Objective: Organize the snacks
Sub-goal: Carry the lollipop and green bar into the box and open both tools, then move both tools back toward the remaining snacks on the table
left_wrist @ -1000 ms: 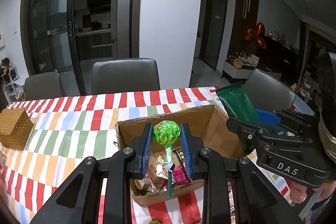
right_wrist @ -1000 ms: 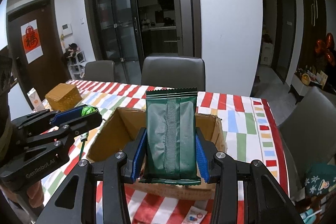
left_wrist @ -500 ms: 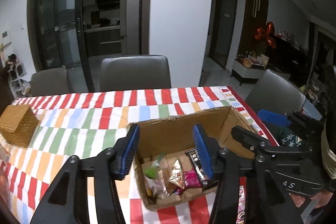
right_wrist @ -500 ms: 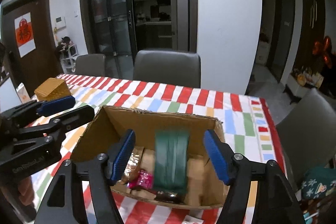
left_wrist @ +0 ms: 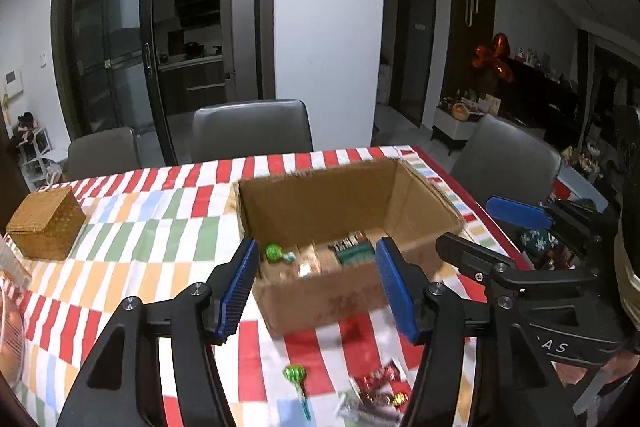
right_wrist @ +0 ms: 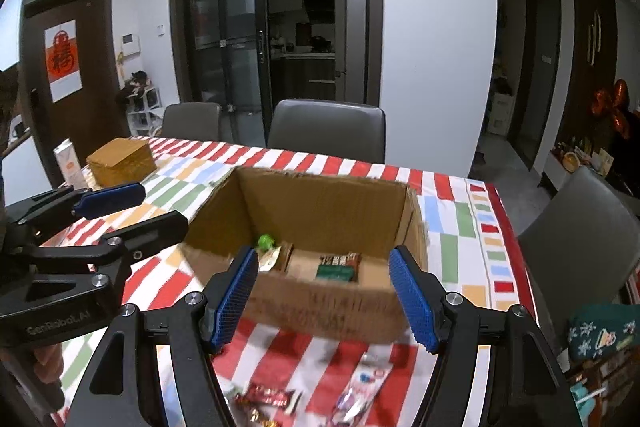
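An open cardboard box (left_wrist: 416, 195) (right_wrist: 332, 303) stands on the striped tablecloth. Inside lie a green lollipop (left_wrist: 274, 252) (right_wrist: 265, 241), a dark green packet (left_wrist: 353, 253) (right_wrist: 335, 271) and other wrapped snacks. My left gripper (left_wrist: 318, 285) is open and empty, in front of the box. My right gripper (right_wrist: 322, 293) is open and empty, also in front of the box; it shows at the right of the left wrist view (left_wrist: 484, 231). Loose on the cloth near me lie another green lollipop (left_wrist: 295, 375) and red-wrapped candies (left_wrist: 380, 383) (right_wrist: 266, 397).
A wicker box (left_wrist: 46, 223) (right_wrist: 120, 161) sits at the table's left, a carton (right_wrist: 68, 163) beside it. Grey chairs (left_wrist: 250, 129) stand behind the table and one (right_wrist: 580, 247) at its right. A white-edged object (left_wrist: 8, 331) lies at the far left.
Both grippers opened: the lollipop and the green packet dropped into the box. Both grippers then drew back from the box, bringing the loose snacks on the cloth into view.
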### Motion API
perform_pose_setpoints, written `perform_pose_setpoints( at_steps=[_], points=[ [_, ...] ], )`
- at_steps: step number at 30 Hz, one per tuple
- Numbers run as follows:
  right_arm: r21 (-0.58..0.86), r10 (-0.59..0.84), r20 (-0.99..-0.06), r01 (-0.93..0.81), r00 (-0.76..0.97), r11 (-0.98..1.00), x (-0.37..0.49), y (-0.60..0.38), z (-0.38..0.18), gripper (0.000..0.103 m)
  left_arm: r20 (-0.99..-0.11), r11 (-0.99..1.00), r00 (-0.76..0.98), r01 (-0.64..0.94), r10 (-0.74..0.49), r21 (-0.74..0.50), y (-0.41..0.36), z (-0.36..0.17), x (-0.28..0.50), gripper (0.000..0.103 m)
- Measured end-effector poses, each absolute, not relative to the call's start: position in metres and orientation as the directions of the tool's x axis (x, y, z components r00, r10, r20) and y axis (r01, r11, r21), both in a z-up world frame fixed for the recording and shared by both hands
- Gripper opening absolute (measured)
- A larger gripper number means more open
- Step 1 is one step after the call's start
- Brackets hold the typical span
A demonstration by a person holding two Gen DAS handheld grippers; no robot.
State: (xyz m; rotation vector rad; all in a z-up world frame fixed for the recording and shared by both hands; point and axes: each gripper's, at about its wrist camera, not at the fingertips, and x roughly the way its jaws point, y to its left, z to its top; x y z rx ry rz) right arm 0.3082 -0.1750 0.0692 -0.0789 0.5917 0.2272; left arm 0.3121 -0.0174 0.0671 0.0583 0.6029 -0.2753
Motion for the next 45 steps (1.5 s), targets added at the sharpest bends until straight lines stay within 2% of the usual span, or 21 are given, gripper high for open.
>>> perform_pose_setpoints(
  at_steps=[11,22,27,37,45],
  points=[
    [-0.010,0.216,-0.609,-0.280,0.763,0.960,0.252,-0.169,0.038,0.069,-0.615,0.961,0.765,0.273,-0.193,0.038,-0.008,0.035,0.250,0.062],
    [-0.018,0.234,-0.694,-0.342,0.680,0.940,0.219,-0.150,-0.005,0.068,-0.693,0.947,0.690,0.320,-0.211,0.030,0.002,-0.017,0.213,0.062],
    [-0.020,0.240,-0.738,-0.375,0.631,0.927,0.214,-0.140,-0.027,0.063,-0.726,0.938,0.649,0.345,-0.228,0.015,0.004,-0.043,0.204,0.061],
    [0.027,0.257,-0.807,-0.402,0.532,0.915,0.219,-0.134,-0.069,0.046,-0.774,0.921,0.569,0.388,-0.278,-0.046,0.003,-0.083,0.213,0.061],
    [0.043,0.251,-0.838,-0.401,0.484,0.915,0.231,-0.133,-0.091,0.041,-0.817,0.915,0.495,0.393,-0.297,-0.094,-0.001,-0.113,0.230,0.055]
  ],
)
